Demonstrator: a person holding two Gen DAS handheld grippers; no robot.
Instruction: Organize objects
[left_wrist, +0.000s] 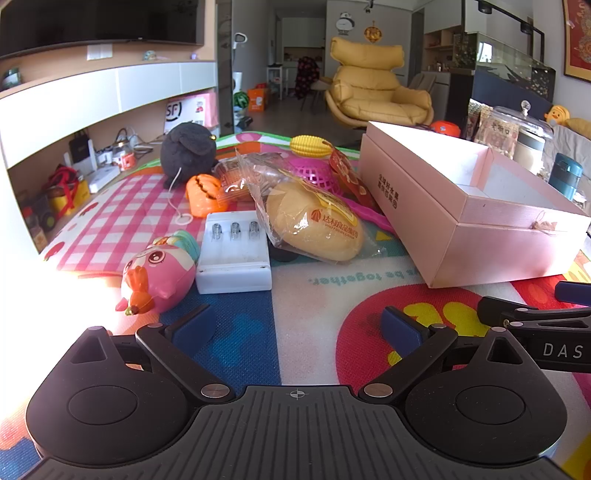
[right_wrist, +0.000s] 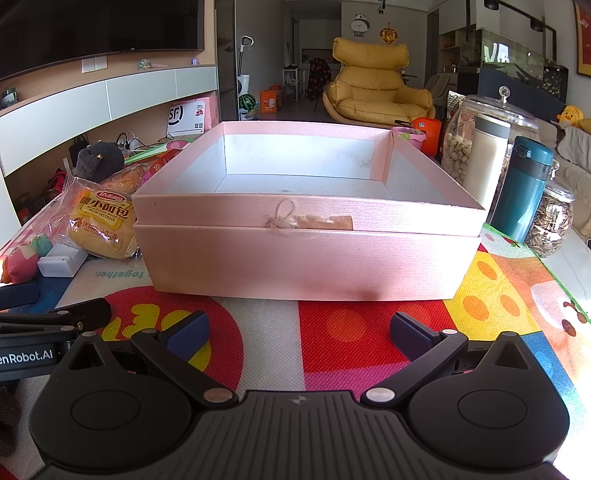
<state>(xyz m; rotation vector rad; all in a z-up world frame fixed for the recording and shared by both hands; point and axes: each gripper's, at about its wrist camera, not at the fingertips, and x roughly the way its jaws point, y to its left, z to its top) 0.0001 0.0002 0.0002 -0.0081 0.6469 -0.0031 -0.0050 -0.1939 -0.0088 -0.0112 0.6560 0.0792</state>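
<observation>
Open pink box (right_wrist: 306, 254), seemingly empty

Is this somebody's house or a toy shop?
Most likely a home's living room. There is a big yellow armchair, a TV on the wall above a long shelf, and a colourful play mat covered with toys and snacks.

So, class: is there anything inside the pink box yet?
No, the pink box shows only its bare white floor and walls in the right wrist view.
</observation>
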